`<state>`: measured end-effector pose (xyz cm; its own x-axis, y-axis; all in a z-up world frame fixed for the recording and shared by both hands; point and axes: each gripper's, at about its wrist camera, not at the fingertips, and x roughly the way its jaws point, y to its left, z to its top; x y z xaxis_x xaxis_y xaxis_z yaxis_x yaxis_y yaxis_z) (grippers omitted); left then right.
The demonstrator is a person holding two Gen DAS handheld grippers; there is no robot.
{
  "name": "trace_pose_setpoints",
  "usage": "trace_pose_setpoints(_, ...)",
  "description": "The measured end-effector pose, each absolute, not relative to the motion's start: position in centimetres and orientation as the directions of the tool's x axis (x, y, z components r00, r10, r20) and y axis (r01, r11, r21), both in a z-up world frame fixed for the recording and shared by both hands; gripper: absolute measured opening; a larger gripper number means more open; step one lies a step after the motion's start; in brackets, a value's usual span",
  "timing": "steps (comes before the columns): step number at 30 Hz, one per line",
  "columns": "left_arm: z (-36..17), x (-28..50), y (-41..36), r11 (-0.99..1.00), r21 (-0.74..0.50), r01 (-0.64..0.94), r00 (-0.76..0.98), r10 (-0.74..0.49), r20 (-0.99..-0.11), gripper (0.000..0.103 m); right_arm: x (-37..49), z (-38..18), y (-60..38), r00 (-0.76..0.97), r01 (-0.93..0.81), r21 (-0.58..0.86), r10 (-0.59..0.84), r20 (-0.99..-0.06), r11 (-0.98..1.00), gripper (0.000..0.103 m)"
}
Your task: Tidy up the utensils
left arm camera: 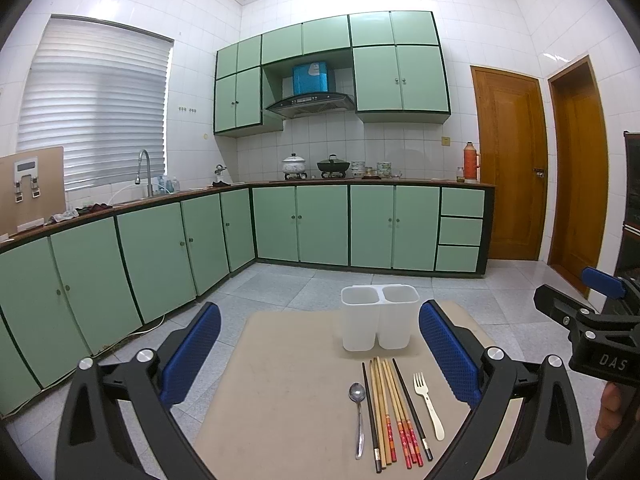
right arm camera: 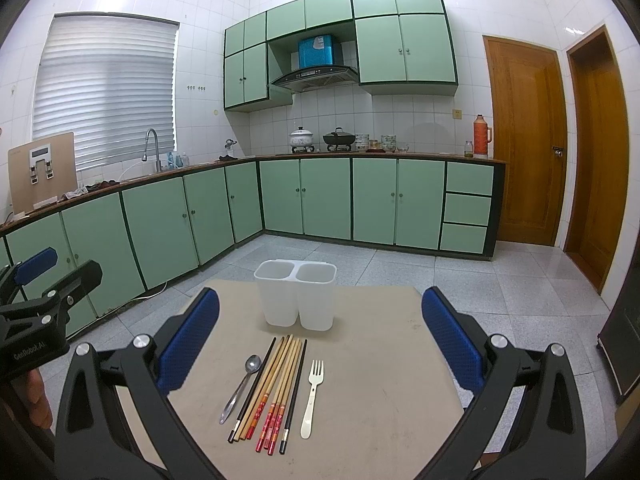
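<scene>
I hold my left hand-held gripper (left arm camera: 319, 354) and right hand-held gripper (right arm camera: 320, 338) wide apart, empty, above the desk (right arm camera: 380, 360); spoon (right arm camera: 242, 386), chopsticks (right arm camera: 272, 392) and fork (right arm camera: 313, 394) lie before the holder (right arm camera: 296, 294).

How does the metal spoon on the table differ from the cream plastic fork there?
The shiny grey metal spoon lies left of the bundle of chopsticks; the cream plastic fork lies right of it. The spoon ends in a rounded bowl, the fork in tines. In the right wrist view the spoon slants, while the fork lies nearly straight. Both lie flat on the beige table, heads toward the white two-compartment holder, untouched by either gripper.
</scene>
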<state>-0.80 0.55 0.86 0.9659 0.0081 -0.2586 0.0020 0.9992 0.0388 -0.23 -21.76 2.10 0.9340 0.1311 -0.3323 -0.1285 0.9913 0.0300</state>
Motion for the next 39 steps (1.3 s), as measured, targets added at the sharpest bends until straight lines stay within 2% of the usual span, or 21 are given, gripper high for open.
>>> trace_pose_setpoints(39,1.33,-1.14,1.02,0.999,0.042,0.002,0.967,0.009,-0.254,0.097,-0.14,1.99,-21.85,0.935,-0.127,0.033,0.131,-0.331,0.991,0.098)
